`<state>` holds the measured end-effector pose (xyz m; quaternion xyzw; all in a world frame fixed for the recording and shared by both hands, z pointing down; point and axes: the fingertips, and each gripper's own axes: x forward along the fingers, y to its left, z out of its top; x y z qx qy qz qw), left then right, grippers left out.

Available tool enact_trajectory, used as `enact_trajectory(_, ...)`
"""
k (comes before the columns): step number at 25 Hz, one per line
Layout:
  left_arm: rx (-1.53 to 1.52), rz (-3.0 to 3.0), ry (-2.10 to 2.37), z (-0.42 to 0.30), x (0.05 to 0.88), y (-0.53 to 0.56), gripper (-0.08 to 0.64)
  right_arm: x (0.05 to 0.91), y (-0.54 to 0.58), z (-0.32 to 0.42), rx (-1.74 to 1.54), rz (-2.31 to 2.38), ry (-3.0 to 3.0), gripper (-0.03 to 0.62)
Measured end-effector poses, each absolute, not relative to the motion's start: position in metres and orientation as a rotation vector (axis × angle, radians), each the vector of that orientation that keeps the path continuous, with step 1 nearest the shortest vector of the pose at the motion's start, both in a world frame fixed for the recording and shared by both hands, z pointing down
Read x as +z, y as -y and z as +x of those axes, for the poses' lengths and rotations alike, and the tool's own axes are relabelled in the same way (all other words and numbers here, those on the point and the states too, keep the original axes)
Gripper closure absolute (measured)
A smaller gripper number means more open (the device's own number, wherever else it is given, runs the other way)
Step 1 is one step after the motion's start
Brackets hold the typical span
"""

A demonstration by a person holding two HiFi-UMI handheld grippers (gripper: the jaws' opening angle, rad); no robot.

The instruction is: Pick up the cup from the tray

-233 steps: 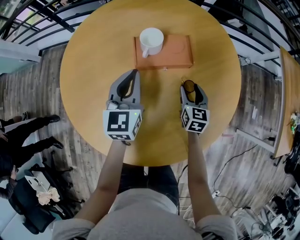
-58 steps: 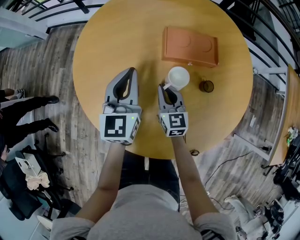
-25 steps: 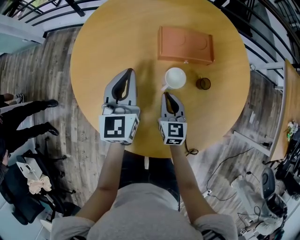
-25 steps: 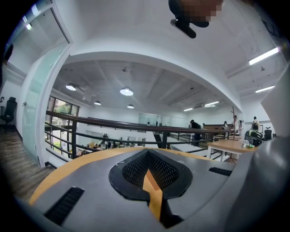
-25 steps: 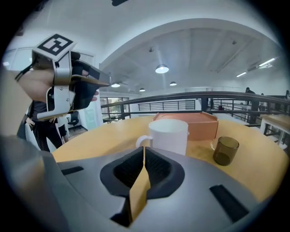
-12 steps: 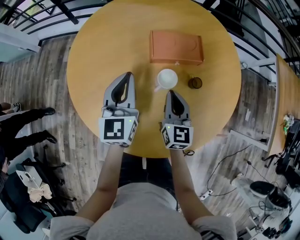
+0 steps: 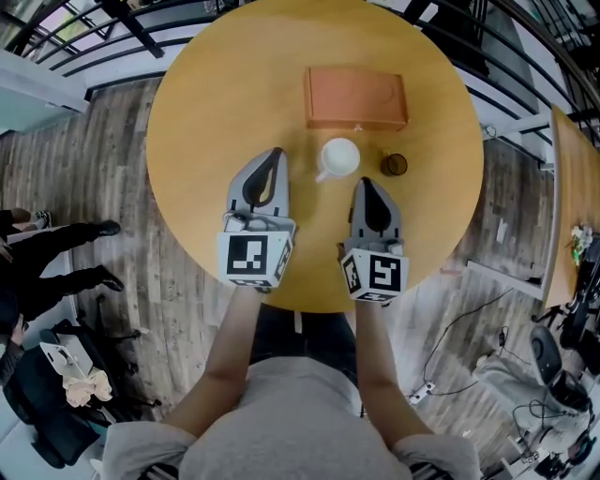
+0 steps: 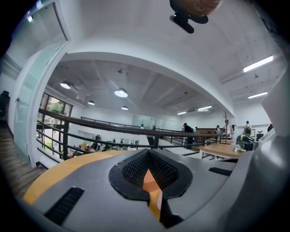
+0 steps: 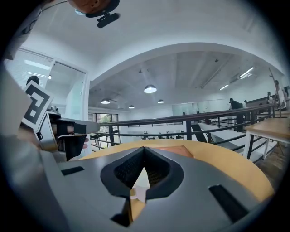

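Note:
The white cup (image 7: 339, 157) stands upright on the round wooden table (image 7: 206, 112), just in front of the orange tray (image 7: 354, 97), which has nothing on it. My right gripper (image 7: 364, 184) is shut and holds nothing; its tip sits a little right of and nearer to me than the cup. Through the gap behind its closed jaws in the right gripper view (image 9: 144, 150) I see a sliver of the cup (image 9: 139, 185) and the tray (image 9: 174, 150) beyond. My left gripper (image 7: 274, 153) is shut too, left of the cup, with nothing in it (image 8: 148, 152).
A small dark round object (image 7: 393, 164) lies on the table just right of the cup. A black railing (image 7: 122, 19) runs behind the table. A second table edge (image 7: 565, 206) shows at the right, and a person's legs (image 7: 56, 253) at the left.
The cup was on the tray, then in my right gripper, and now stands on the table. Over the last second the right gripper drew back from it, toward me and to the right.

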<state>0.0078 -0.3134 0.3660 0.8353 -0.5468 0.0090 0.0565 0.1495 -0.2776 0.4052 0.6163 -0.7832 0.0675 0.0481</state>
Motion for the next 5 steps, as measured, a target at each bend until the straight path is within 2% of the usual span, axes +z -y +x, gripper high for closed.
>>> enact_trajectory(5, 0.027, 2.534, 1.647, 0.009, 0.360, 0.306, 0.557, 0.386, 0.274, 0.146, 0.189, 1.873, 2.406, 0.586)
